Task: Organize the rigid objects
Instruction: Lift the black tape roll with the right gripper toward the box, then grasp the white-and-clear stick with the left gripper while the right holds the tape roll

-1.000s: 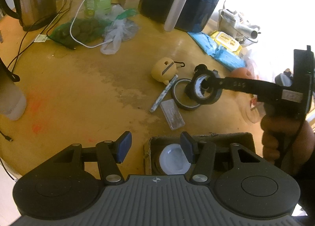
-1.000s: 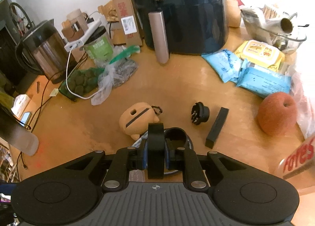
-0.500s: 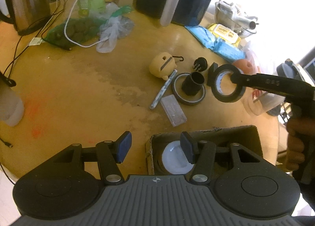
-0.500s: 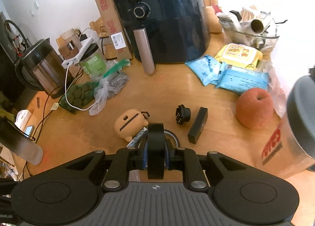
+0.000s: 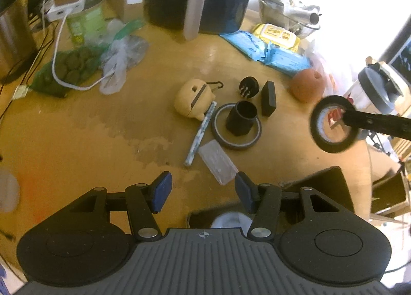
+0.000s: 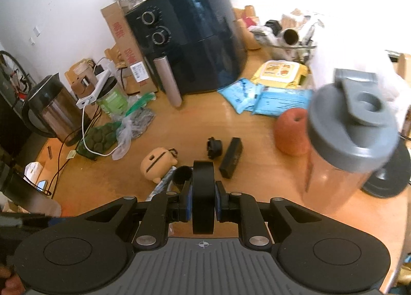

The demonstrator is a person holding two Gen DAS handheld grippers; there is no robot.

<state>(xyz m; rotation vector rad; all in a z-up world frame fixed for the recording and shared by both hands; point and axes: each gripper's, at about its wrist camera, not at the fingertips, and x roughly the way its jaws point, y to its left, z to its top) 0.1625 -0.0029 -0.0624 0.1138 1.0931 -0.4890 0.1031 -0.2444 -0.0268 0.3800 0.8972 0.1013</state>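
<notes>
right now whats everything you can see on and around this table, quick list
tape roll: 1, black, held off the table in the right tongs
flat tape ring: 1, dark, mid table
cylinder: 1, black, standing inside the flat ring
plug adapter: 1, black, behind the cylinder
block: 1, black, right of the adapter
earbud case: 1, tan, left of the ring
clear case: 1, see-through, front of the ring
apple: 1, red, right side
wipes packs: several, blue and yellow, back right
air fryer: 1, black, back
kettle: 1, steel, back left
shaker bottle: 1, grey lid, right edge
cardboard box: 1, near edge
left tongs: open, empty
right tongs: shut on the roll
</notes>
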